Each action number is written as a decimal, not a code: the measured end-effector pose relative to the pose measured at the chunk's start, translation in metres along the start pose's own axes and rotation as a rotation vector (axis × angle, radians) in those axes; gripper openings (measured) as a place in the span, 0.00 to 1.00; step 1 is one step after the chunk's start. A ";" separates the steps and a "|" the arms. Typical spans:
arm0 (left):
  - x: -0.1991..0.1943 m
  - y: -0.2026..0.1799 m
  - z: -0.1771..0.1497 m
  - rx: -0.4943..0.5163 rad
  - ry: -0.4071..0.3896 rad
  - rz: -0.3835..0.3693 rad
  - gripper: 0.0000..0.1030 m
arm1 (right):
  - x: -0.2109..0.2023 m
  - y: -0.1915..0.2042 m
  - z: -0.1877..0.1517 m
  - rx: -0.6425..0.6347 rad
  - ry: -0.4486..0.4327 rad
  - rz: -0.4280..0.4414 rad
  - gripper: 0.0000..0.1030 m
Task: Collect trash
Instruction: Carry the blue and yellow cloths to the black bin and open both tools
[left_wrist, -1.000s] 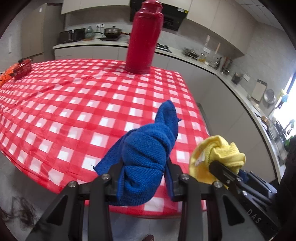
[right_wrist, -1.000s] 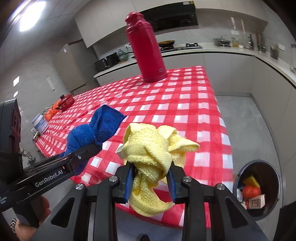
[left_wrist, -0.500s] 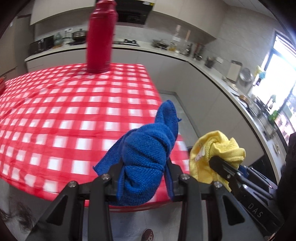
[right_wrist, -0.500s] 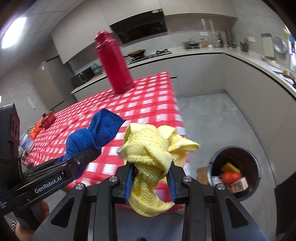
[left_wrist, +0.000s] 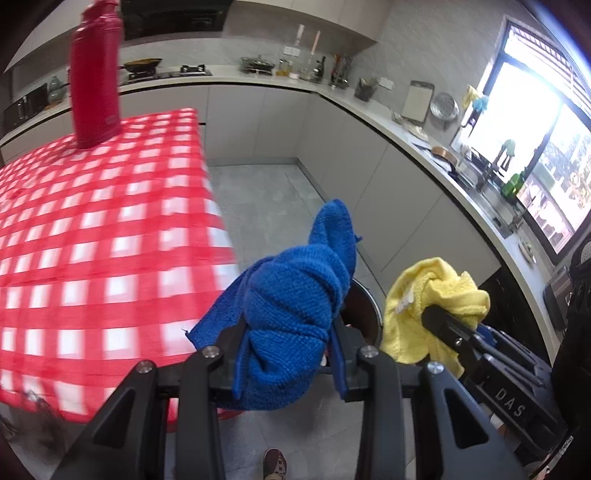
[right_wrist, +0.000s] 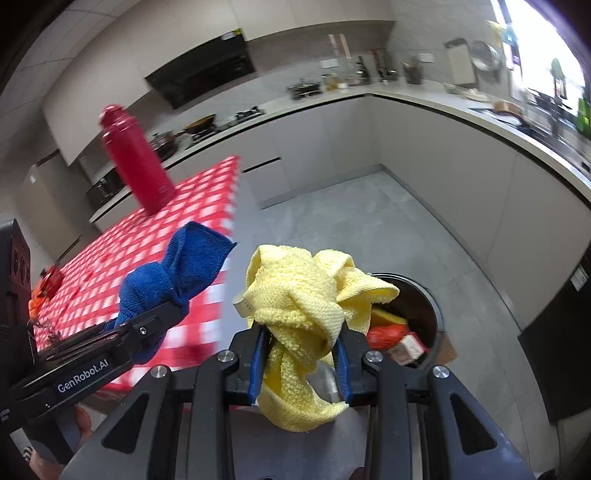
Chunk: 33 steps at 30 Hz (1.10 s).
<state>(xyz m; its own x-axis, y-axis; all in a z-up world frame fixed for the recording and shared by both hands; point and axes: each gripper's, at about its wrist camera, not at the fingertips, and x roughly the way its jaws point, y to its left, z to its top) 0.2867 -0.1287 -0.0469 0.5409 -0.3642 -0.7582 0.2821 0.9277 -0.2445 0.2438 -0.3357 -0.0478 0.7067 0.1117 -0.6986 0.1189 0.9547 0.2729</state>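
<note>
Both tongs have swung away from the red-and-white checked tablecloth (left_wrist: 96, 236) since a second ago, and the cloth-covered table now lies off to their left, with grey floor tiles ahead. Nearest, the left gripper (left_wrist: 286, 350) is clenched on a knotted blue knit rag (left_wrist: 295, 295), its fingers close together with the bundle bulging above them and one corner poking up. Just beside it to the right, the right gripper (right_wrist: 301, 354) is clamped the same way on a crumpled yellow knit rag (right_wrist: 306, 306), whose loose tail hangs down between the fingers. Directly past the yellow rag, low on the floor, stands a round dark trash bin (right_wrist: 434, 314) with yellow, red and boxed waste inside; the rag covers its near-left rim in the right wrist view, and the blue rag hides most of it in the left. Farther off to the left, a tall red thermos flask (right_wrist: 136, 162) stands upright on the tablecloth. Beyond runs a grey kitchen counter (right_wrist: 424, 99) crowded with cookware.
</note>
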 end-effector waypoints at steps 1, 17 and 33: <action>0.007 -0.005 0.000 0.004 0.008 -0.004 0.36 | 0.001 -0.008 0.001 0.007 0.000 -0.008 0.33; 0.108 -0.050 -0.006 -0.004 0.126 0.026 0.36 | 0.069 -0.100 0.001 0.044 0.104 -0.063 0.33; 0.198 -0.050 -0.023 -0.066 0.249 0.106 0.60 | 0.161 -0.143 0.013 0.036 0.156 -0.030 0.58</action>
<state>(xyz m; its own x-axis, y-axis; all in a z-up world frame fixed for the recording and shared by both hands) 0.3615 -0.2455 -0.1985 0.3507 -0.2410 -0.9049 0.1779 0.9659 -0.1883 0.3494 -0.4580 -0.1904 0.5862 0.1270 -0.8002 0.1656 0.9480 0.2718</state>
